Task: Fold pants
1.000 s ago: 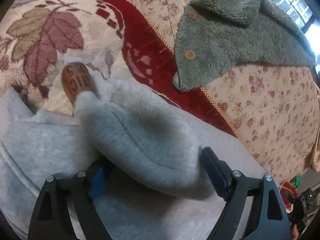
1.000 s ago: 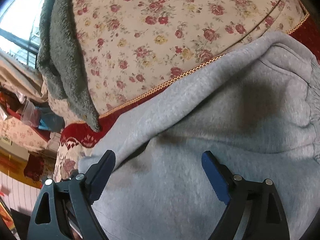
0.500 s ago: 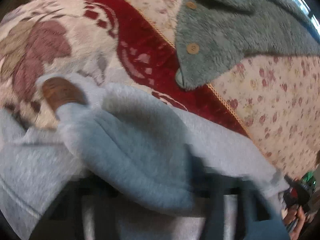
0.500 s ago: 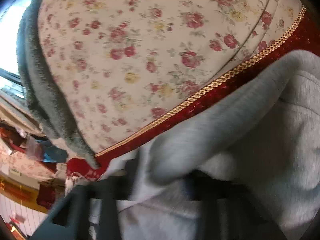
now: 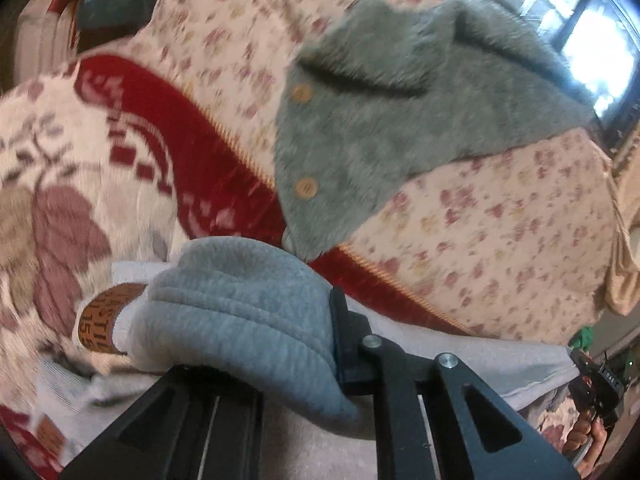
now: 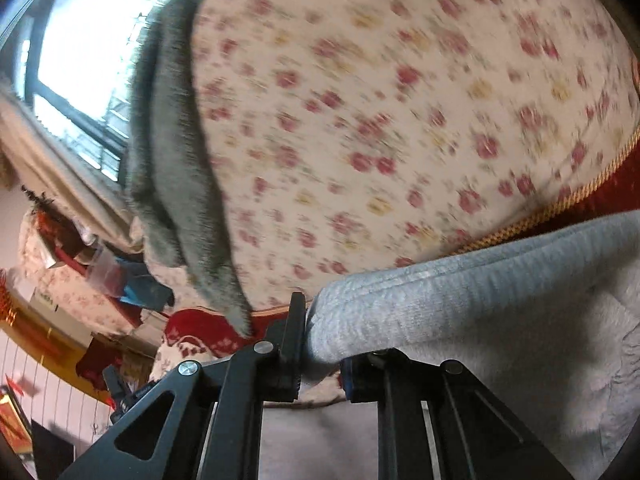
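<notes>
Left wrist: pants point(image 5: 248, 312) clamped between jaws.

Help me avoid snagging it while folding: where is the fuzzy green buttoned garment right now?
In the left wrist view the fuzzy green garment lies on the floral bedspread toward the window, its lower corner just beyond the grey pants. In the right wrist view it sits at left.

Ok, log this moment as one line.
phase: fold underway | left tool: shut on grey pants | right tool: shut on pants edge | fleece jacket: lies apart on the floral cover
</notes>
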A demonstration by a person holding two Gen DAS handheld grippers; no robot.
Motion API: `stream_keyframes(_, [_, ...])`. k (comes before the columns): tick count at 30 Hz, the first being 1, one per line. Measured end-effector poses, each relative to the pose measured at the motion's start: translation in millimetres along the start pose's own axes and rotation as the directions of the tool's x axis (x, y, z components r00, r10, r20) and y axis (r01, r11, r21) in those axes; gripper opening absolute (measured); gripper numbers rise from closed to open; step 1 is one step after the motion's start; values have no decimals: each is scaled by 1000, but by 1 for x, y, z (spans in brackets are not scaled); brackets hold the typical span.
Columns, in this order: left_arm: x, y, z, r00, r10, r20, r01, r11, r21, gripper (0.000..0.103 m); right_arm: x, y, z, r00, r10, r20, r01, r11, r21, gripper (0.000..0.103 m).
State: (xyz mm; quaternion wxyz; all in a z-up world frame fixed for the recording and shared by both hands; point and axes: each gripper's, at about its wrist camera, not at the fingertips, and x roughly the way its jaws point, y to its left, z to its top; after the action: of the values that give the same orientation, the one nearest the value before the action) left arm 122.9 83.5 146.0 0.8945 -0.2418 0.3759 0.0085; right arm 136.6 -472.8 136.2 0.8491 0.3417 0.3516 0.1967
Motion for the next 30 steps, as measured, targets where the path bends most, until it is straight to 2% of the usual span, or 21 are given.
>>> stream_keyframes(6, [-40,8,6,997,-60,39,58,996,66,11,-49,41,-25,998,57,37,-55,996,-65,15])
stream_keyframes(9, [-57,25,-4,997,-69,46,63,992,109,11,-71,60,-52,996,81,26,-77,991,-113,16])
stream_keyframes(12, [-68,52,-25,997,-67,24,64,992,105,11,-84,69,-88,995,102,-13,-103,984,-149,16])
stream_keyframes(16, [-64,89,-69,998,-23,-53,27,997,71,11,-85,55,-141,990,101,-103,-114,984,-134,15])
stream_keyframes(20, [-55,110,-118,994,-5,-111,11,998,57,11,-73,21,-181,977,52,-205,-70,994,-80,15])
stream_keyframes(23, [-59,120,-139,995,-14,-100,17,999,29,11,-73,-1,-194,972,35,-234,-43,999,-26,15])
stream_keyframes(26, [-64,124,-146,996,-30,-86,30,1000,7,12,-83,-6,-200,970,53,-238,-59,998,-18,15])
stream_keyframes(28, [-63,123,-149,997,-2,-76,6,999,42,17,-82,-7,-207,965,10,-264,-30,997,-75,15])
stream_keyframes(29, [-62,122,-151,997,10,-79,-6,999,49,29,-79,-8,-211,959,-18,-284,-8,996,-90,15])
stream_keyframes(30, [-63,122,-152,997,5,-79,-1,999,50,47,-74,-13,-216,949,-41,-314,13,996,-92,16])
